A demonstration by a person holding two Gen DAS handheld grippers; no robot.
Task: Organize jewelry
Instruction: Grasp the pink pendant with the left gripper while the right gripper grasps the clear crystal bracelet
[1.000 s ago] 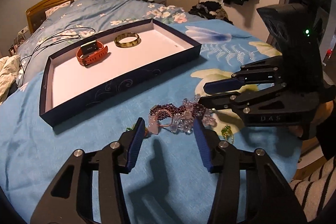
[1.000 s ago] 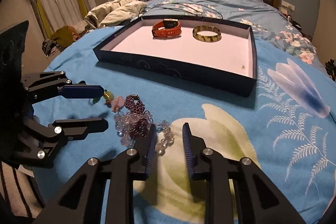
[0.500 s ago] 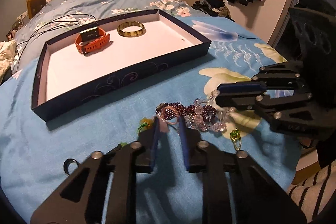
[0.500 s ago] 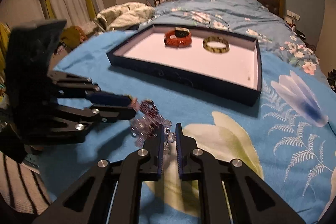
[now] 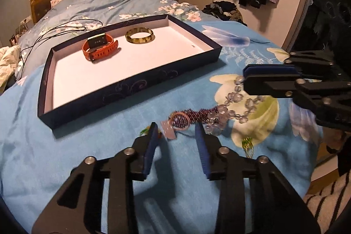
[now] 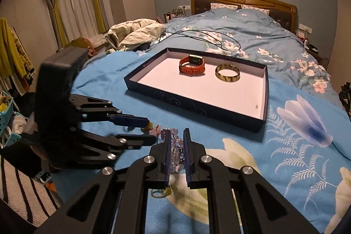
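The tray [image 5: 122, 89] was navy outside with pale scrollwork and white inside, holding an orange watch [image 5: 99, 48] and an olive-gold mottled bangle [image 5: 139, 35]. In front of the tray, clear and purple beads [image 5: 210, 115] lay on a bright blue floral bedspread [image 5: 252, 52].

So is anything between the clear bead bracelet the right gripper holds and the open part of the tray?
Nothing visible blocks it. The right gripper grips the clear bead bracelet, tangled with a purple bead piece. Beyond lies bare blue bedspread, then the tray wall; watch and bangle sit at its far end.
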